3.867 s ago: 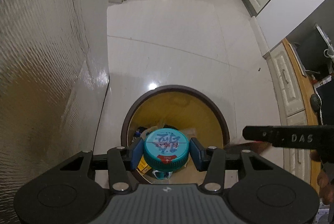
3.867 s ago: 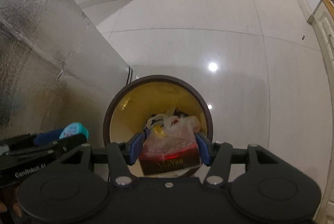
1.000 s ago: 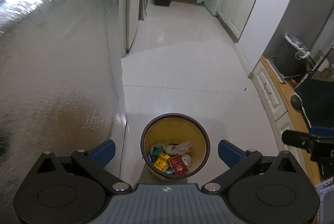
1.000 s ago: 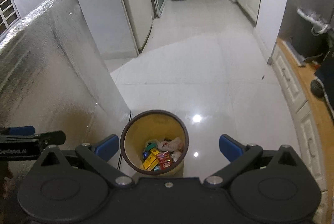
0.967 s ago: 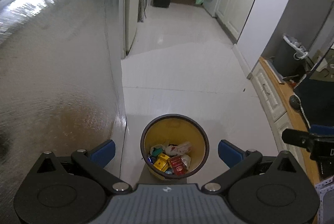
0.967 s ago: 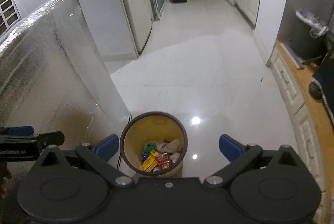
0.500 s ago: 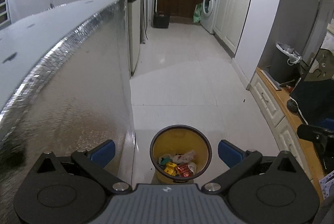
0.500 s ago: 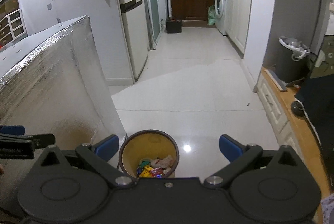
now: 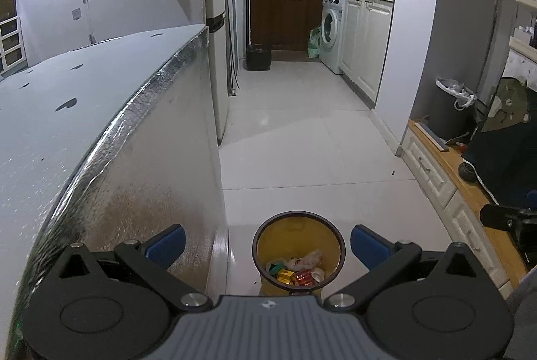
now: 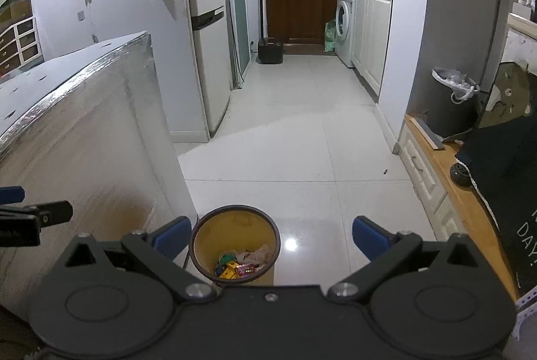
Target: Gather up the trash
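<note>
Left wrist view: the yellow wastebasket (image 9: pixel 298 227) is seen on the white tile floor, below and just ahead of the left gripper (image 9: pixel 266 242), beside a foil-covered table (image 9: pixel 141 165). Collected wrappers and small cartons (image 9: pixel 295 269) are seen lying at its bottom. Both the left gripper and the right gripper (image 10: pixel 272 237) are held spread wide, nothing pinched between their blue pads. No further trash is visible within reach; neither gripper is judged clearly nearer the basket.
</note>
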`<action>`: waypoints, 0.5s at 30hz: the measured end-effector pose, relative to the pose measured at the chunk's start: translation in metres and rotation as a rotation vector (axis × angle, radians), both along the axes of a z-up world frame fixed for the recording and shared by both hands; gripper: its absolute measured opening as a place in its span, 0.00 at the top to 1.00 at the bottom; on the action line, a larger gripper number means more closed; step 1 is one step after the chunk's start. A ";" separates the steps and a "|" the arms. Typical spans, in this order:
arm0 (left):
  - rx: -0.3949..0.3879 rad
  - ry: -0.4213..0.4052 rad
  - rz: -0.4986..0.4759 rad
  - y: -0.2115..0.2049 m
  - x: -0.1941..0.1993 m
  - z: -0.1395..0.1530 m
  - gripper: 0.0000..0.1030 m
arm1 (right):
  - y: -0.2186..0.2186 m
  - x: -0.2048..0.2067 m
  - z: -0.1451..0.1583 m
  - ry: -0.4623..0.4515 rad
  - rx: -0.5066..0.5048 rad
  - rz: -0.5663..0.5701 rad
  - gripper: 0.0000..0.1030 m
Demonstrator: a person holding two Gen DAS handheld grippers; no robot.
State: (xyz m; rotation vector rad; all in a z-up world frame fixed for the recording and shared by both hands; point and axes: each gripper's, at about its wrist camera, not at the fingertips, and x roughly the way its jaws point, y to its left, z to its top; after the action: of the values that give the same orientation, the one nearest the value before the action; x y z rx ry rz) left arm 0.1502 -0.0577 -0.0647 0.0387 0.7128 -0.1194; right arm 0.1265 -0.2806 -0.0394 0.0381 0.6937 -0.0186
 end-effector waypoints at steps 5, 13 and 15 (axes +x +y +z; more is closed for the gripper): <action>0.001 -0.004 0.002 0.000 -0.011 -0.001 0.00 | 0.004 -0.018 0.001 -0.048 -0.018 -0.030 0.00; -0.009 -0.020 -0.001 0.004 -0.024 -0.009 0.00 | 0.006 -0.033 -0.003 -0.059 -0.029 -0.030 0.00; -0.007 -0.021 -0.001 0.005 -0.025 -0.011 0.00 | 0.008 -0.035 -0.005 -0.055 -0.031 -0.020 0.00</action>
State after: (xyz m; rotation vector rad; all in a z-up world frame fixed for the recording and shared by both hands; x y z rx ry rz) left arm 0.1250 -0.0529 -0.0755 0.0336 0.6912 -0.1220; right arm 0.0914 -0.2725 -0.0446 0.0156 0.6374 -0.0479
